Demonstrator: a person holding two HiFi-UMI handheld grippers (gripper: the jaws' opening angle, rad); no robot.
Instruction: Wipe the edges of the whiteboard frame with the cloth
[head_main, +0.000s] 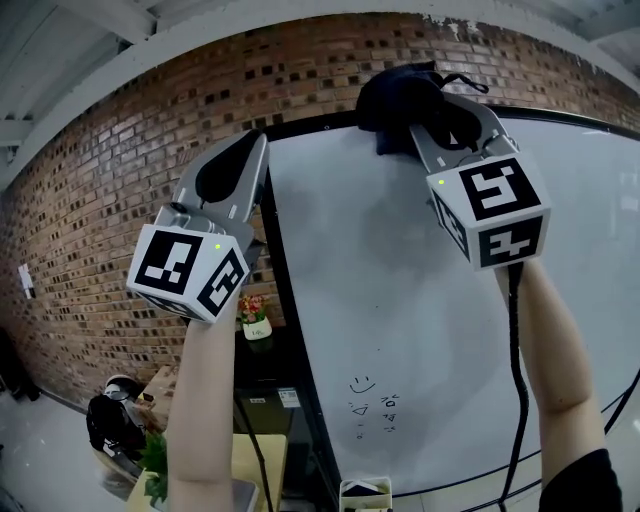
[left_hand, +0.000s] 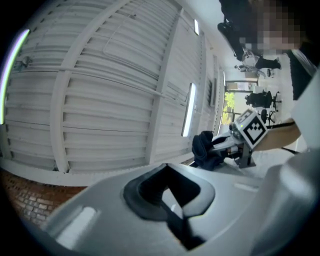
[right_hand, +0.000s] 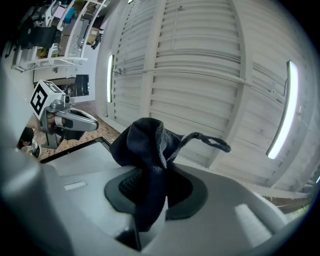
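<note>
Head view first: both arms were stretched up in front of a whiteboard (head_main: 430, 280) hung on a brick wall (head_main: 110, 170). The right hand-held gripper (head_main: 425, 125) was up at the top edge of the black whiteboard frame (head_main: 275, 260), not far from its upper left corner. It had a dark cloth (head_main: 395, 95) bunched in its jaws. The cloth lay right over that top edge and looked like it was touching it, though I couldn't say for sure from this angle. The left hand-held gripper (head_main: 252, 158) was just beside the frame's left side near that same corner, carrying nothing. There were a few small doodles (head_main: 372, 400) low on the board and a little flower pot (head_main: 254, 318) further down, left of the frame.

Left gripper view: the jaws were closed together with nothing between them, pointing up at a white ribbed ceiling (left_hand: 100, 75). Off to the right you could see the other gripper's marker cube (left_hand: 252, 127) with the cloth in front of it.

Right gripper view: the jaws were clamped narrow on the cloth, which puffed out above them with one loose loop (right_hand: 210, 140) sticking out to the right. The left hand-held gripper showed at the left, past the frame's black corner.
</note>
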